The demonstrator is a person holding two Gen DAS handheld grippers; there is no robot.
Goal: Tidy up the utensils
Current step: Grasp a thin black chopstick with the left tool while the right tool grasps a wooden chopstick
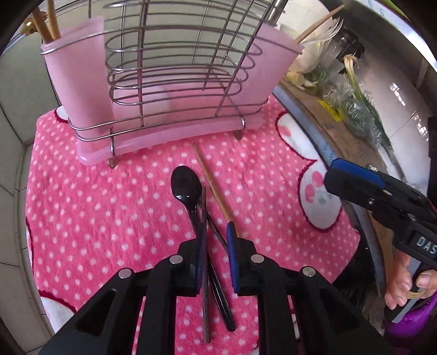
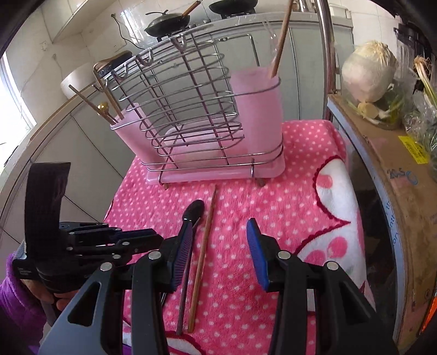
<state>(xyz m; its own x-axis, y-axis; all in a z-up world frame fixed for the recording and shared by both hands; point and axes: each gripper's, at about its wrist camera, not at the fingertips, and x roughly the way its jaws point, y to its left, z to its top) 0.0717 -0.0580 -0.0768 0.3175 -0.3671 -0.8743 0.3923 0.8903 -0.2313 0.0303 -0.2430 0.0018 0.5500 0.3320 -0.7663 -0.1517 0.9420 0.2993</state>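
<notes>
A black spoon (image 1: 185, 185) (image 2: 195, 210), a dark chopstick (image 1: 205, 286) (image 2: 183, 300) and a wooden chopstick (image 1: 210, 180) (image 2: 207, 232) lie on the pink towel in front of the wire rack (image 1: 177, 82) (image 2: 196, 123). My left gripper (image 1: 216, 232) (image 2: 131, 237) points down over the spoon's handle and the dark chopstick. Both lie between its blue pads, and a gap shows beside them. My right gripper (image 2: 218, 240) (image 1: 352, 177) hovers open to the right, with the wooden chopstick under its gap. The rack's pink cups hold wooden chopsticks, a gold spoon and a clear fork.
The pink polka-dot towel (image 1: 109, 204) (image 2: 286, 218) covers the small surface. A cardboard box (image 2: 396, 191) with bagged greens and a cabbage (image 2: 368, 71) stands close on the right. Woks (image 2: 169, 21) sit on a stove behind the rack. Pale cabinet fronts run along the left.
</notes>
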